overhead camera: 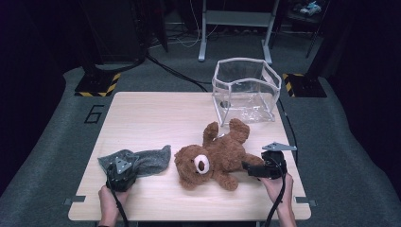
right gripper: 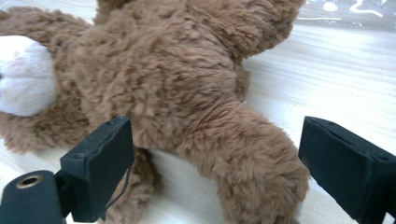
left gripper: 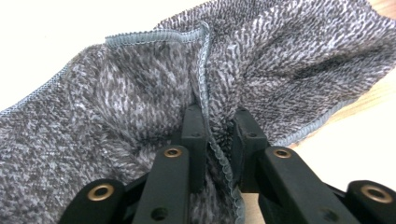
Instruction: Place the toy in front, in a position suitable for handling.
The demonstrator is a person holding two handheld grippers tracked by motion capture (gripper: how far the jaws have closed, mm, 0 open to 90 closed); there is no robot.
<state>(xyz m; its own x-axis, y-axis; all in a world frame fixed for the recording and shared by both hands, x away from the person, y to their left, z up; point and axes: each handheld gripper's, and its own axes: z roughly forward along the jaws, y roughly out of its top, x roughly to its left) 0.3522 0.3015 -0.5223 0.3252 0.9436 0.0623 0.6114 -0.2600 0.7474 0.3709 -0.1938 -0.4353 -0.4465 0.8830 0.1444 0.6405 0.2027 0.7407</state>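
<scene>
While the left gripper (overhead camera: 124,171) has its fingers (left gripper: 194,135) clamped on a bunched fold of the grey towel (overhead camera: 142,161), the right gripper (overhead camera: 257,169) holds its fingers (right gripper: 100,163) wide apart on either side of a limb of the brown teddy bear (overhead camera: 213,158), not yet pressing on it. On the surface (overhead camera: 151,118) the towel lies at about eight o'clock and the bear just right of centre, near five o'clock, with a small gap between the two.

Judging from this, the towel grip looks thin: only a hemmed ridge sits between the fingers, so a quick lift could let the soft cloth slip out, or drag its far corner against the bear's head. On the right, the plush limb is soft and rounded; closing on the fur alone could give a loose hold, and the bear might swing or drop once raised.

At about one o'clock stands a clear plastic bin (overhead camera: 246,90), upright and open at the top. Nothing shows inside it, as far as its see-through walls allow.
</scene>
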